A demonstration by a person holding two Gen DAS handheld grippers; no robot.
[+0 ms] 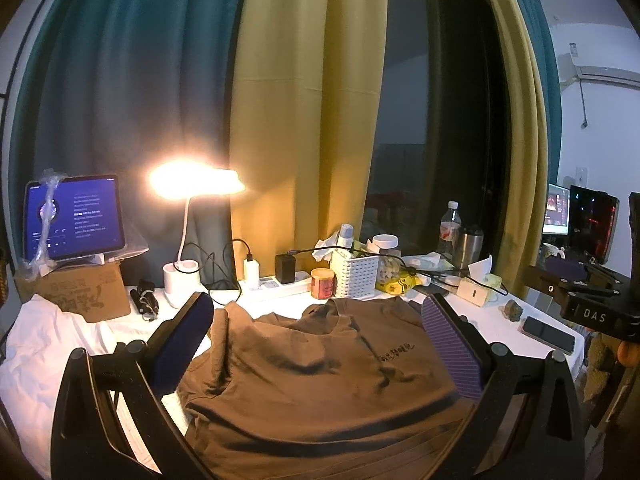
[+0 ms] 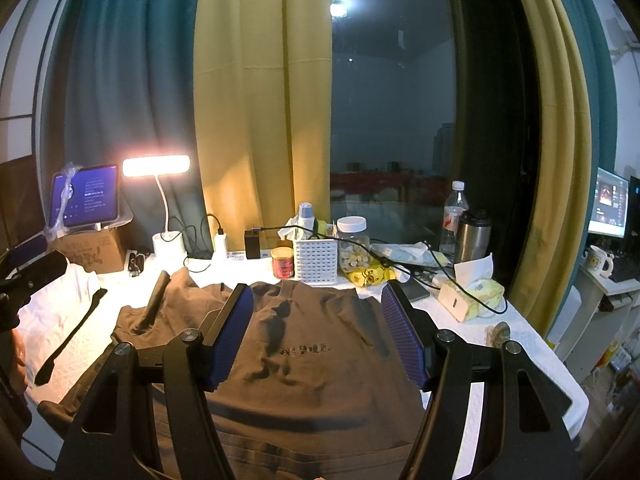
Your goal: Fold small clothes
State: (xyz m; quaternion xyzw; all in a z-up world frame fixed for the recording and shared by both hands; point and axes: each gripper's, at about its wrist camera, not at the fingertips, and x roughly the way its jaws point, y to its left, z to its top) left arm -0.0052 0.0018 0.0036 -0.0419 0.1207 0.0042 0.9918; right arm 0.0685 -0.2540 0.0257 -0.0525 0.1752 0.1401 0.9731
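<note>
A brown T-shirt with small black lettering on the chest lies spread on the white-covered table, collar toward the window; it also shows in the right wrist view. My left gripper hovers open above the shirt's chest, its purple pads wide apart. My right gripper is open too, above the shirt's middle. The left gripper's body shows at the left edge of the right wrist view, and the right gripper's body at the right edge of the left wrist view. Neither holds cloth.
Behind the shirt stand a lit desk lamp, a tablet on a cardboard box, a power strip with chargers, a red tin, a white basket, a jar, bottles and tissues. A phone lies at the right. White cloth lies at the left.
</note>
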